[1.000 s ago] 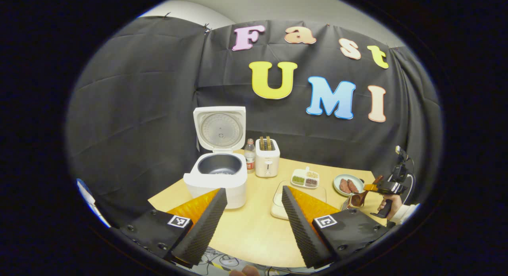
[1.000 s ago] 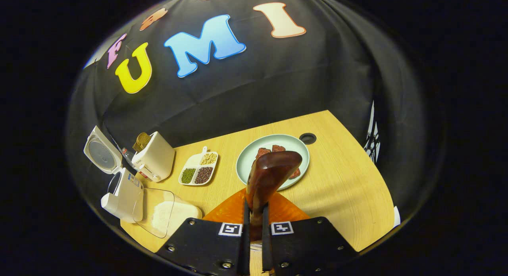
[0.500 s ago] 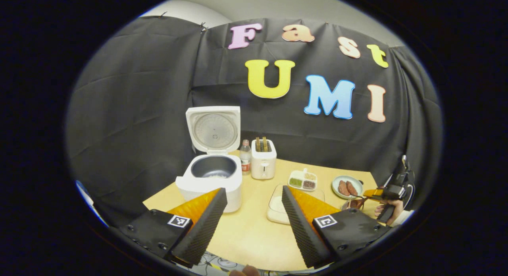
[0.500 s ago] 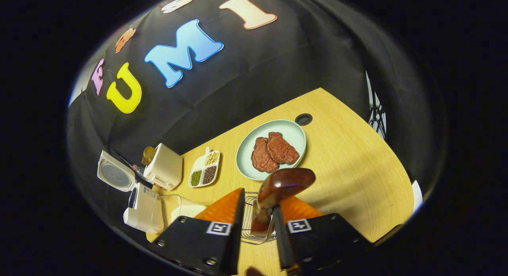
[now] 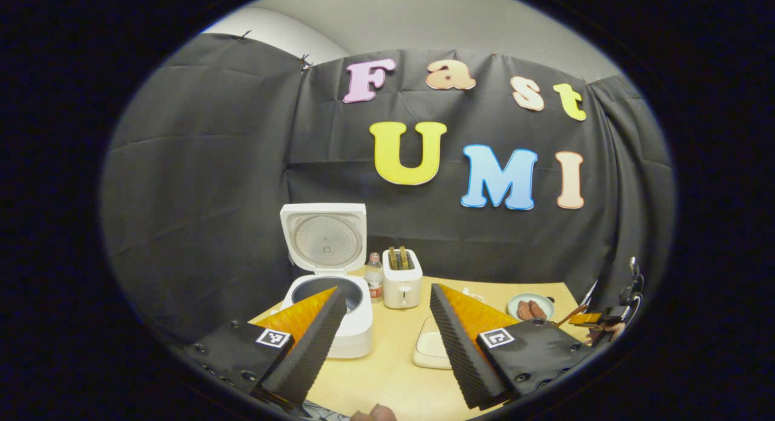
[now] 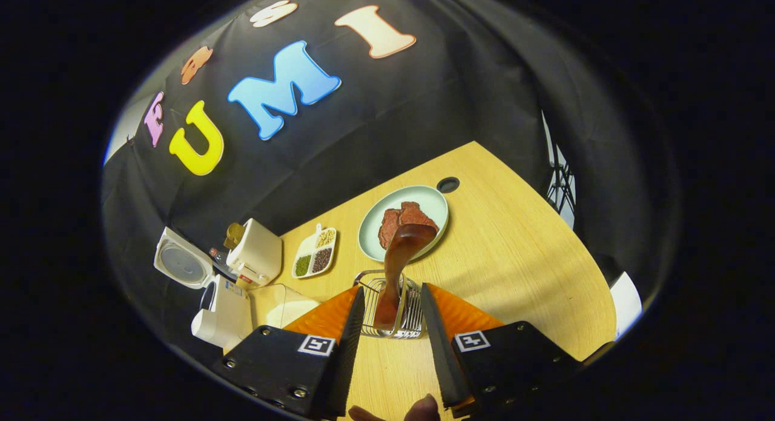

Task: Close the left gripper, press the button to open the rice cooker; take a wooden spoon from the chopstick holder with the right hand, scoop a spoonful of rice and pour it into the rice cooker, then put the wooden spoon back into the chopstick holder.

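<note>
The right gripper (image 6: pixel 390 339) stands with its jaws parted and nothing between them, just in front of the wire chopstick holder (image 6: pixel 389 309) on the worktop (image 6: pixel 514 257). The wooden spoon (image 6: pixel 396 269) stands in that holder, handle end down in the wire and bowl up, leaning away toward the far side. The open gap on either side of the handle suggests the spoon has been let go, so the last step of the task looks done. At the bottom edge of the right gripper view a fingertip of the person's hand (image 6: pixel 424 409) shows.

Just behind the holder sits a pale plate (image 6: pixel 375 230) carrying two reddish pieces of meat, and a small round hole in the worktop lies beyond it. To the side of the holder is the clear container of rice (image 6: pixel 275 309), placed between the holder and the rice cooker (image 6: pixel 221 315), a handy spot for scooping from one to the other. Farther off are a divided dish of beans (image 6: pixel 315 257) and a toaster (image 6: pixel 260 257).

The left gripper (image 5: pixel 387 348) is held wide and empty, well back from the worktop, probably parked since its button press is over. Beyond it the rice cooker's lid (image 5: pixel 326 236) stands upright and open over the pot, with a small bottle (image 5: pixel 375 278) and the toaster next to it.
</note>
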Demonstrator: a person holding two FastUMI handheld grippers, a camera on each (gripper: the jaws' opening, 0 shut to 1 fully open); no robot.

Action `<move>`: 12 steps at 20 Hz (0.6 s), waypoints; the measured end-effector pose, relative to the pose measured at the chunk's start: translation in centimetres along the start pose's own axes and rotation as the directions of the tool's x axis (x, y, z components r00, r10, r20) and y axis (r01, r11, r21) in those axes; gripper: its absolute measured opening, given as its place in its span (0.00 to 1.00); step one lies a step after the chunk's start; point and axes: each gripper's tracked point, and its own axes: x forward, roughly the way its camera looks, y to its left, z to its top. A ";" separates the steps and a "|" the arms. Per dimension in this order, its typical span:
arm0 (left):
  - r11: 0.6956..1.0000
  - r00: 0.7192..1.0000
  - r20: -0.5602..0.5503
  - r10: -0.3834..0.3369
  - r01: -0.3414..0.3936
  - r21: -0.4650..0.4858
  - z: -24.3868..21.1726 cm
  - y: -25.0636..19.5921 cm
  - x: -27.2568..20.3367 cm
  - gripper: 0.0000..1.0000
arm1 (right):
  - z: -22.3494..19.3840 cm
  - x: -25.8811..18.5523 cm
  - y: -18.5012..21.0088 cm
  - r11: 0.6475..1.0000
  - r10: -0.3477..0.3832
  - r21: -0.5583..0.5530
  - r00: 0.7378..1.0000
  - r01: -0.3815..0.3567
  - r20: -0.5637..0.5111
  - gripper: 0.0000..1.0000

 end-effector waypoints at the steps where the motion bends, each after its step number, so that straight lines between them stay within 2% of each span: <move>1: 1.000 1.000 0.010 -0.010 0.010 -0.011 0.4 0.5 0.4 0.94 | 0.0 -0.8 0.2 1.000 -0.005 -0.001 1.000 0.005 0.013 0.57; 2: 0.999 1.000 0.016 -0.023 0.023 -0.022 0.6 1.0 0.8 0.94 | -0.2 -1.7 0.6 1.000 -0.009 -0.008 1.000 0.009 0.021 0.58; 3: 0.999 0.999 0.027 -0.037 0.038 -0.029 1.1 1.6 1.4 1.00 | -0.3 -2.3 1.0 1.000 -0.015 -0.014 1.000 0.016 0.026 0.66; 4: 0.998 0.998 0.035 -0.053 0.054 -0.033 1.4 2.3 2.0 0.97 | -0.5 -3.3 1.5 0.999 -0.025 -0.019 0.999 0.026 0.033 0.72; 5: 0.997 0.997 0.039 -0.067 0.068 -0.035 1.8 3.2 2.8 0.94 | -0.6 -4.1 2.1 0.999 -0.041 -0.025 0.998 0.042 0.045 0.89; 6: 0.996 0.996 0.045 -0.079 0.081 -0.039 2.0 4.1 3.7 0.94 | -0.7 -5.1 2.9 0.998 -0.050 -0.032 0.997 0.052 0.060 0.94; 12: 0.986 0.985 0.107 -0.135 0.144 -0.082 5.5 11.2 9.5 0.94 | -1.7 -11.1 9.6 0.981 -0.117 -0.127 0.973 0.143 0.199 0.95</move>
